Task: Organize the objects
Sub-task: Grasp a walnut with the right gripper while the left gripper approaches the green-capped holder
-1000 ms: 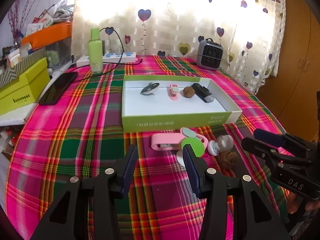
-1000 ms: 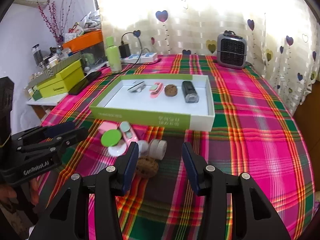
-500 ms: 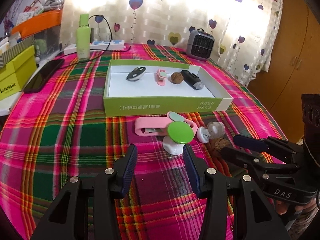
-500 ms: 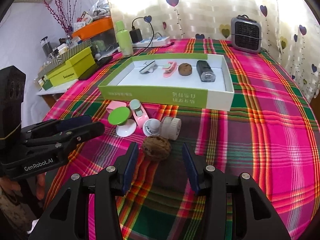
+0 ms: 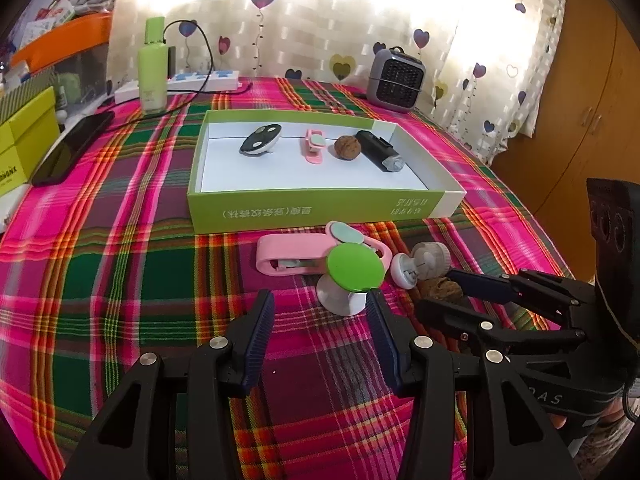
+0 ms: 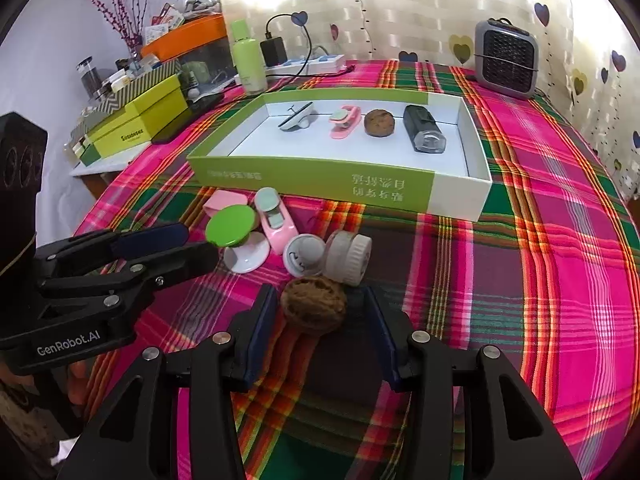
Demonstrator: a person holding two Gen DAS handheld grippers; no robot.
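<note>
Heart-patterned curtains hang behind a tabletop [image 5: 120, 264] covered in a pink, green and red plaid cloth. Near the middle sits a shallow green and white box [image 5: 320, 210], open on top, holding four things in a row: a black and white stand, a small pink clip, a walnut and a black cylinder.

Just in front of the box's near wall lies a loose cluster. A brown walnut [image 6: 313, 309] rests on the cloth between the two fingers of the right gripper [image 6: 318, 320], whose jaws stand apart on either side of it; a gap shows on the right, while the left pad is very close and contact there cannot be told. Directly behind the walnut, touching or nearly so, lies a white spool-shaped piece [image 6: 328, 258] on its side.

Further toward the left edge stands a holder with a round green top [image 5: 354, 270] on a white base. The left gripper [image 5: 320, 312] points at it with its jaws apart and empty; the holder's base sits just beyond the fingertips, close to the right-hand finger. Behind the holder lie two pink clips [image 5: 296, 258], crossing each other, against the box's front wall.

Along the far edge stand a green bottle [image 5: 153, 66], a white power strip [image 5: 192, 82] with a black cable, and a small grey heater [image 5: 396, 80]. A black phone [image 5: 74, 148] lies near the left edge, beside a yellow-green box [image 5: 24, 140].
</note>
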